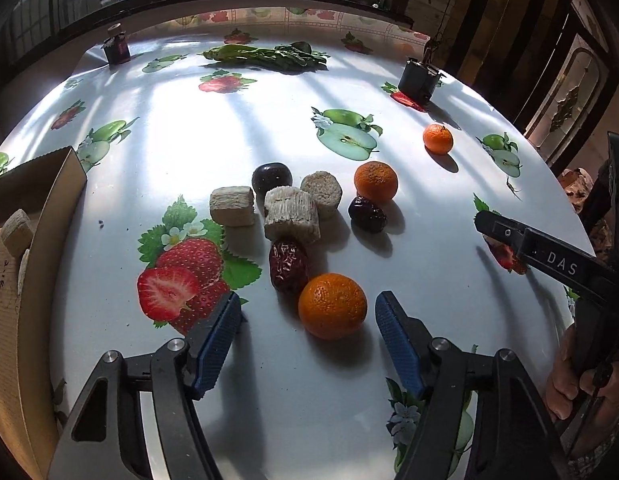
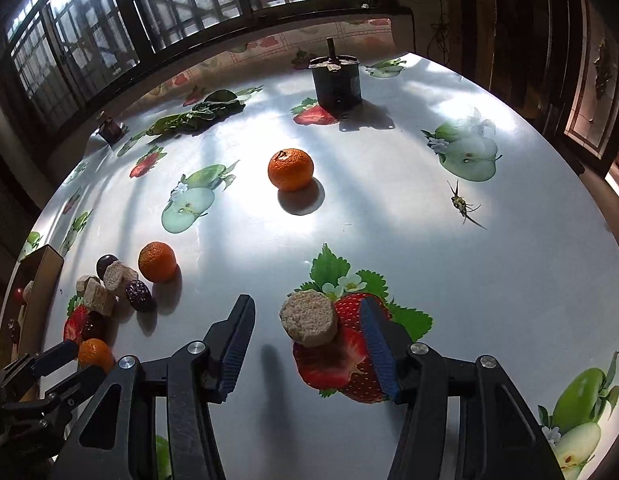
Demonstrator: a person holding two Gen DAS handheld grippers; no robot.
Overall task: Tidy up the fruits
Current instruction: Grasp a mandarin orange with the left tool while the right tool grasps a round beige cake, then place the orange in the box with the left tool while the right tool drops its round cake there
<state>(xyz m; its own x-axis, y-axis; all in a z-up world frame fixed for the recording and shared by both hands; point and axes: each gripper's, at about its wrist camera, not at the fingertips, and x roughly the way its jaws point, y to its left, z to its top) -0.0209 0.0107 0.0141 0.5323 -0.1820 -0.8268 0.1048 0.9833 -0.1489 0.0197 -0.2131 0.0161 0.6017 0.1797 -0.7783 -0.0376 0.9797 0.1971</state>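
Note:
My left gripper (image 1: 308, 300) hangs low over the table, open, with a big orange (image 1: 332, 306) between its blue pads (image 1: 219, 332), which stand clear of it. Behind it lie a wrinkled red date (image 1: 288, 266), three beige cylinder blocks (image 1: 292, 214), two dark fruits (image 1: 367, 214) and two more oranges (image 1: 376, 181). My right gripper (image 2: 306, 305) is open around a beige cylinder block (image 2: 309, 322) that rests on the cloth's strawberry print; neither pad touches it. Further back sits another orange (image 2: 290, 169).
A cardboard box (image 1: 57, 208) stands at the left table edge with a beige block (image 1: 17, 232) inside. At the far side are leafy greens (image 1: 265, 56), a small bottle (image 1: 116, 46) and a dark jar (image 2: 336, 84). A hand (image 1: 565, 380) grips the right tool.

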